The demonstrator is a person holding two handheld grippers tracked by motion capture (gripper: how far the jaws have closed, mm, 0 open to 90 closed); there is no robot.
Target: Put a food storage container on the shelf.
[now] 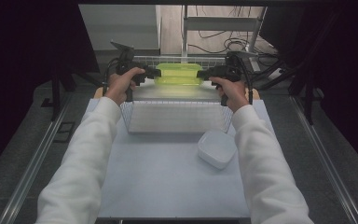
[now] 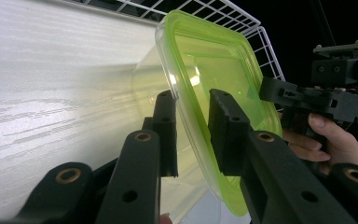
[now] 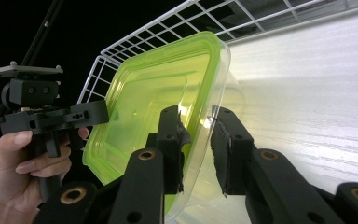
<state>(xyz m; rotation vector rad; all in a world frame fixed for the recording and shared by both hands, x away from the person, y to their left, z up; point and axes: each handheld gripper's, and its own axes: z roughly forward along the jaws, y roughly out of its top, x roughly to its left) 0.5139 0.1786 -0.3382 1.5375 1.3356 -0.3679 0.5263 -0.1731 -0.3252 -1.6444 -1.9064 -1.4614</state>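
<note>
The lidded green container (image 1: 178,74) hangs between the two tools over the wire basket (image 1: 177,109), its rim lying in the gap of the left tool (image 2: 192,135) and of the right tool (image 3: 198,147), whose jaws stand slightly apart around it.

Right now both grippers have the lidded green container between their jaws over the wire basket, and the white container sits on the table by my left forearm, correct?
Not quite. In the high view the white container lies beside the right forearm, not the left. The rest stands: the left gripper and right gripper have the green container between their jaws, one at each end, over the wire basket.
</note>
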